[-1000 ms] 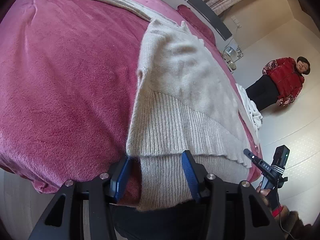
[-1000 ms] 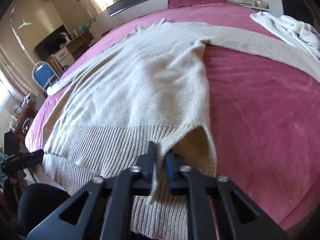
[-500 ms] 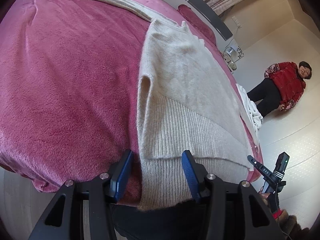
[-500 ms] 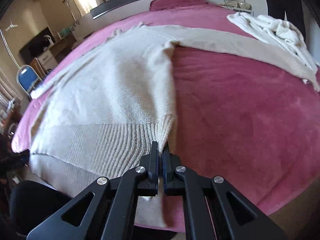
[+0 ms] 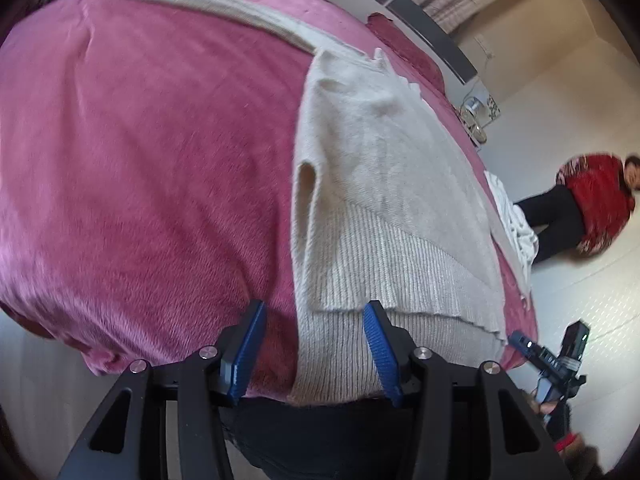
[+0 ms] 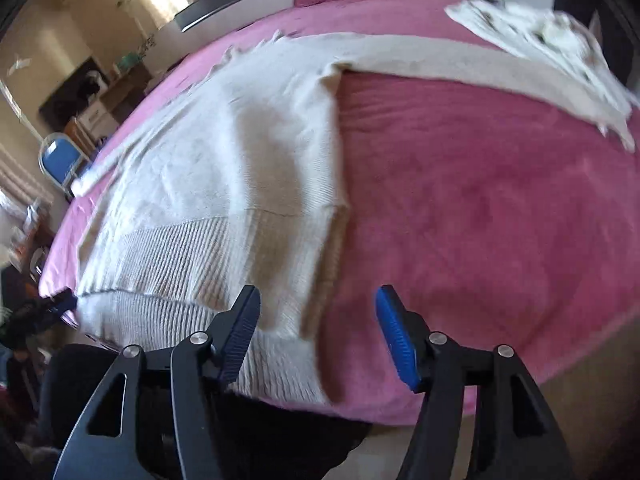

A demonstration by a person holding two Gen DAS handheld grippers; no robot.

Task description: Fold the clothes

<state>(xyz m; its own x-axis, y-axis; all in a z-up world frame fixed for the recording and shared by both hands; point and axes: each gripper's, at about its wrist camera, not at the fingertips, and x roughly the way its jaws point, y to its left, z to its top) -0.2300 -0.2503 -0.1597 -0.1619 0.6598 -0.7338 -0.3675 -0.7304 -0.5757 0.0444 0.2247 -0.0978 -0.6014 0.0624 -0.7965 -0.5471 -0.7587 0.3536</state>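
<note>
While spread flat on one pink plush bed cover [image 6: 480, 184], one beige knitted sweater [image 6: 224, 168] with ribbed hem, one side folded inward. Two grippers: left gripper [image 5: 316, 344] parted, gripping nothing, astride the hem edge; right gripper [image 6: 316, 332] just opened, released, hem corner lying loose between. One white crumpled garment [image 6: 536, 32] at far edge.
</note>
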